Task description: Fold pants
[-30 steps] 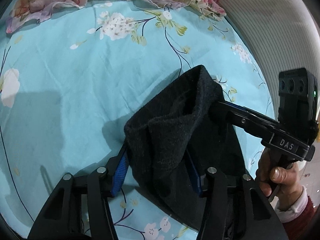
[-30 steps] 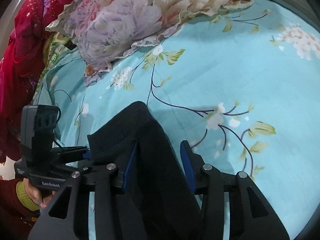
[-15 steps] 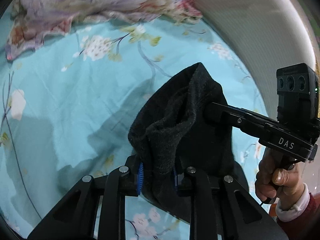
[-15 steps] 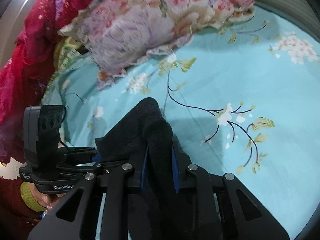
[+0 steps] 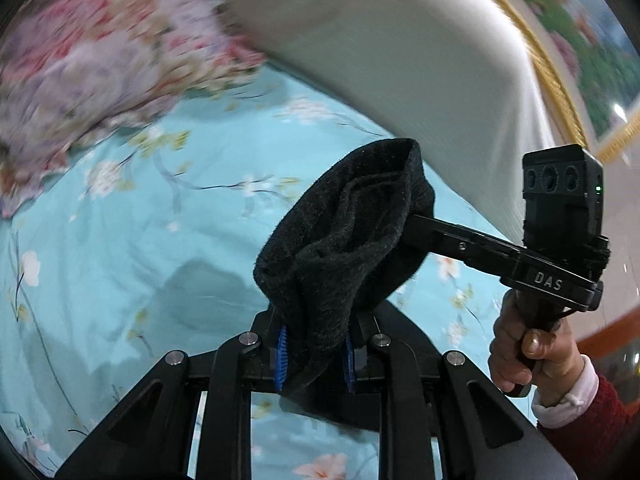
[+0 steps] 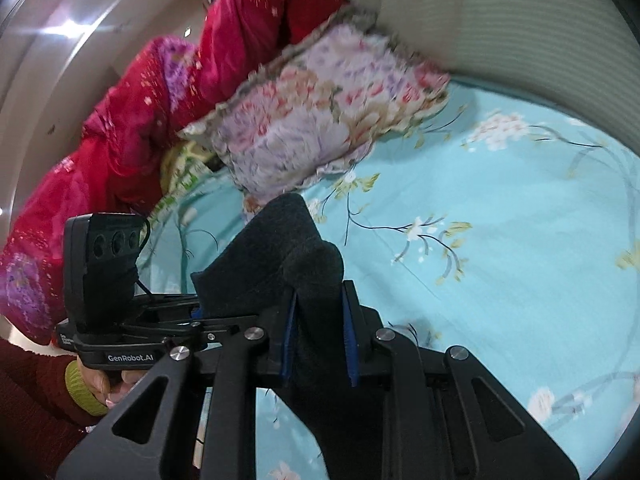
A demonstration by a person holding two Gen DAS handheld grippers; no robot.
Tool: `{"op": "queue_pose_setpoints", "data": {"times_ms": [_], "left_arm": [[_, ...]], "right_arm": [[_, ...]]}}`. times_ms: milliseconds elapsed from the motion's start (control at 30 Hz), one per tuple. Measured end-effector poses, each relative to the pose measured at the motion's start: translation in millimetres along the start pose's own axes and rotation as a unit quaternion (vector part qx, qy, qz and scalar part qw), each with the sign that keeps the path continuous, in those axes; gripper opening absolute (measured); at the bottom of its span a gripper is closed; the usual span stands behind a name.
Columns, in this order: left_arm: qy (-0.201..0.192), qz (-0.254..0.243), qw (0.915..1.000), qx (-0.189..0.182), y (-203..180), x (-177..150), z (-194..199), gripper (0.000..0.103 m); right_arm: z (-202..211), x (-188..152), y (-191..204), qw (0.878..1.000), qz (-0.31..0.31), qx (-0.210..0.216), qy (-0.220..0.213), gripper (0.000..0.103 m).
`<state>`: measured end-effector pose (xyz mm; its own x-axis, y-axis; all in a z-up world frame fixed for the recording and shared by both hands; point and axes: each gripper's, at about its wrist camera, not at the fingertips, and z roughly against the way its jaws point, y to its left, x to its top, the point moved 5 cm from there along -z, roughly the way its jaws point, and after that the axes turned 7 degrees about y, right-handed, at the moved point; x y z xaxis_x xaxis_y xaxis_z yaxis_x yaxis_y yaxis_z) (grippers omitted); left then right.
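Observation:
The black fleece pants (image 5: 340,248) hang bunched between both grippers, lifted above the turquoise flowered bed sheet (image 5: 140,240). My left gripper (image 5: 314,354) is shut on one end of the pants' upper edge. My right gripper (image 6: 318,340) is shut on the other end of the pants (image 6: 288,248). In the left wrist view the right gripper's arm (image 5: 500,252) reaches in from the right, its tips hidden in the cloth. In the right wrist view the left gripper's body (image 6: 112,292) shows at the left. The rest of the pants hangs out of view below.
A flowered purple-pink pillow (image 6: 320,112) lies at the head of the bed, with a red quilt (image 6: 140,112) piled beside it. A ribbed cream headboard (image 5: 400,60) rises behind the sheet. The sheet (image 6: 500,220) lies under the pants.
Both grippers closed on the pants' edge and lifted it off the sheet. The views tilted up toward the headboard and pillow.

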<state>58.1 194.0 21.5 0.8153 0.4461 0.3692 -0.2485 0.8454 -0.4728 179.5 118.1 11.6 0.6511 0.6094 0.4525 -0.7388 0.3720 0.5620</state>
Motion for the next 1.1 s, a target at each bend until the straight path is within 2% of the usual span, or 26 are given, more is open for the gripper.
{"op": "queue_pose_setpoints", "data": {"times_ms": [267, 533, 833, 1100], "left_arm": [[0.016, -0.103, 0.9941, -0.031, -82, -18, -7, 0.019], [0.057, -0.167, 0.9829, -0.054, -139, -45, -34, 0.018], [0.090, -0.228, 0.9681, -0.049, -182, -82, -64, 0.018], [0.110, -0.275, 0.9546, -0.030, -202, -111, -91, 0.018]], "right_arm": [[69, -57, -9, 0.995, -0.043, -0.030, -0.082, 0.021], [113, -112, -36, 0.984, -0.105, -0.053, -0.131, 0.020], [132, -168, -58, 0.971, -0.153, -0.068, -0.168, 0.019], [134, -216, -79, 0.959, -0.202, -0.070, -0.188, 0.018]]}}
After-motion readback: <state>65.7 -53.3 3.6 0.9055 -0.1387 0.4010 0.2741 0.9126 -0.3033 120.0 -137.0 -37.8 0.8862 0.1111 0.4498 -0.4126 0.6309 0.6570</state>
